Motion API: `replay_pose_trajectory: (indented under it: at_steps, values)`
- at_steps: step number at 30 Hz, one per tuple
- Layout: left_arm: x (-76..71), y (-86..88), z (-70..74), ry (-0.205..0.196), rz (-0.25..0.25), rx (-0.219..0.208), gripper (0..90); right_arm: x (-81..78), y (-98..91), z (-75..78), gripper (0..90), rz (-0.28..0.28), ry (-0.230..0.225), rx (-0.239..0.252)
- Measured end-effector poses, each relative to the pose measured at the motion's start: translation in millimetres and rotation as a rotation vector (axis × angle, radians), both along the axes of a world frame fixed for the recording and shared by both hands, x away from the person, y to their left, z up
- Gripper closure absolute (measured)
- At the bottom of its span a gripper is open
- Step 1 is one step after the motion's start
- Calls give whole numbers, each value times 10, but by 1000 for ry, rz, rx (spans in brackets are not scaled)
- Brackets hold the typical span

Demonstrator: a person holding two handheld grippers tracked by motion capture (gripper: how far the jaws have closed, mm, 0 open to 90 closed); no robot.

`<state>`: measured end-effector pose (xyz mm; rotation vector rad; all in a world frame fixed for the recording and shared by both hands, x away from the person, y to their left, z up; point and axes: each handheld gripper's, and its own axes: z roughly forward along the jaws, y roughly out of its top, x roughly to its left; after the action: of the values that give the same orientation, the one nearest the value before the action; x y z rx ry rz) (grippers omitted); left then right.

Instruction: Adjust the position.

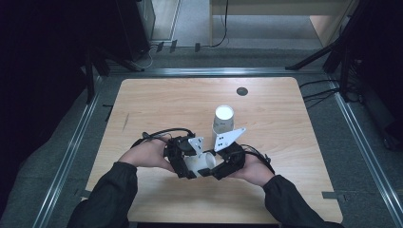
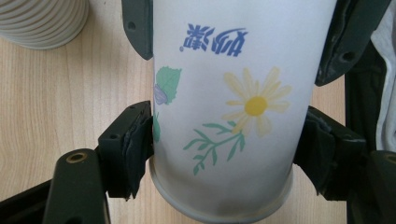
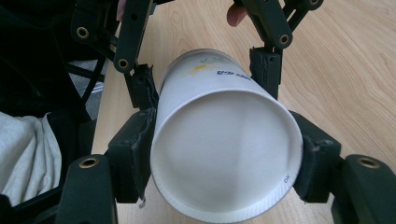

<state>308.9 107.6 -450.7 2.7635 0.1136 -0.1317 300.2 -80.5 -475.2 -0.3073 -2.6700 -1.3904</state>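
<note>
Two grippers were on one paper cup (image 1: 203, 163), held lying on its side just above the near part of the table (image 1: 157, 104). Your left gripper (image 1: 186, 164) was clamped on it, and your right gripper (image 1: 223, 165) had its pads pressed to the walls as well, so both were gripping the same cup from opposite ends.

Handling, as a judgement: the cup looked light, thin-walled and easy to crush. Its coated surface probably slides a little under rubber. The stiffest parts should be the rolled rim and the base ring; mid-wall would buckle first. Squeeze only enough to stop it slipping.

Position: in the left gripper view the cup (image 2: 233, 107) ran straight up between the jaws, flower print facing the camera and lettering upside down, with a pad (image 2: 135, 149) bearing on each side near the rimmed end closest to the camera. Your right gripper's jaws showed farther up the same cup. In the right gripper view the flat base (image 3: 224, 154) faced the camera, a pad (image 3: 135, 149) pressed on either side.

Second cup (image 1: 223, 118), ribbed, stood upright farther back, just beyond the grippers and apart from the held one.
</note>
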Motion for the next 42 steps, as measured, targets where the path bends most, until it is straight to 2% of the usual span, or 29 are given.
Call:
replay_pose_trajectory:
  at_steps: [2, 3, 4, 5, 6, 7, 8, 9, 10, 11, 12, 13, 14, 16, 18, 20, 21, 23, 24, 25, 28, 29, 33, 35, 37, 42]
  values:
    - [10, 10, 4, 3, 13, -14, 232, 0, -3, 8, 332, -2, 1, 1]
    - [15, 11, 4, 9, 24, -21, 187, 0, -12, 21, 332, -6, 0, -1]
    - [32, 21, 8, 25, 57, -40, 108, 8, -35, 42, 332, -18, -1, 8]
    - [32, 21, 8, 25, 57, -40, 94, 17, -44, 47, 332, -18, -7, 15]
    - [49, 48, 20, 21, 70, -65, 71, 26, -62, 58, 332, -21, -12, 20]
    - [49, 48, 20, 21, 70, -65, 61, 26, -62, 58, 332, -21, -12, 20]
    - [59, 68, 24, 20, 81, -85, 61, 32, -78, 68, 332, -28, -11, 26]
    - [66, 79, 26, 15, 87, -92, 23, 42, -120, 95, 332, -35, -6, 36]
    - [77, 120, 29, 20, 102, -121, 23, 46, -140, 109, 332, -40, -8, 46]
    - [77, 120, 29, 20, 102, -121, 23, 46, -140, 109, 332, -40, -8, 46]
    - [87, 171, 38, 33, 111, -158, 24, 57, -191, 140, 332, -46, -11, 64]
    - [87, 171, 38, 33, 111, -158, 23, 60, -204, 147, 332, -49, -13, 74]
    - [91, 197, 43, 39, 117, -177, 23, 63, -227, 161, 332, -52, -13, 79]
    - [90, 249, 44, 43, 139, -214, 23, 67, -267, 185, 332, -57, -17, 98]
    - [86, 314, 39, 18, 170, -252, 24, 67, -286, 197, 332, -59, -16, 110]
    - [88, 372, 32, 26, 193, -279, 24, 68, -328, 223, 332, -68, -11, 128]
    - [81, 428, 22, 40, 222, -311, 24, 69, -356, 240, 332, -75, -18, 140]
    - [73, 450, 18, 45, 233, -323, 24, 67, -385, 257, 332, -79, -15, 154]
    - [47, 475, 12, 46, 246, -345, 24, 71, -399, 265, 332, -79, -17, 161]
    - [47, 475, 12, 46, 246, -345, 24, 71, -399, 265, 332, -79, -17, 161]
    - [0, 482, 6, 65, 276, -397, 24, 76, -447, 292, 332, -81, -8, 197]
    - [0, 482, 6, 65, 276, -397, 24, 76, -447, 292, 332, -81, -8, 197]
    - [-70, 452, 18, 86, 292, -477, 24, 74, -474, 305, 332, -73, 8, 223]
    - [-100, 435, 20, 84, 291, -488, 24, 68, -477, 307, 332, -67, 10, 226]
    - [-121, 418, -11, 92, 299, -528, 24, 62, -474, 308, 332, -54, 21, 241]
    - [-111, 385, -37, 96, 300, -540, 25, 55, -466, 314, 332, -44, 35, 260]
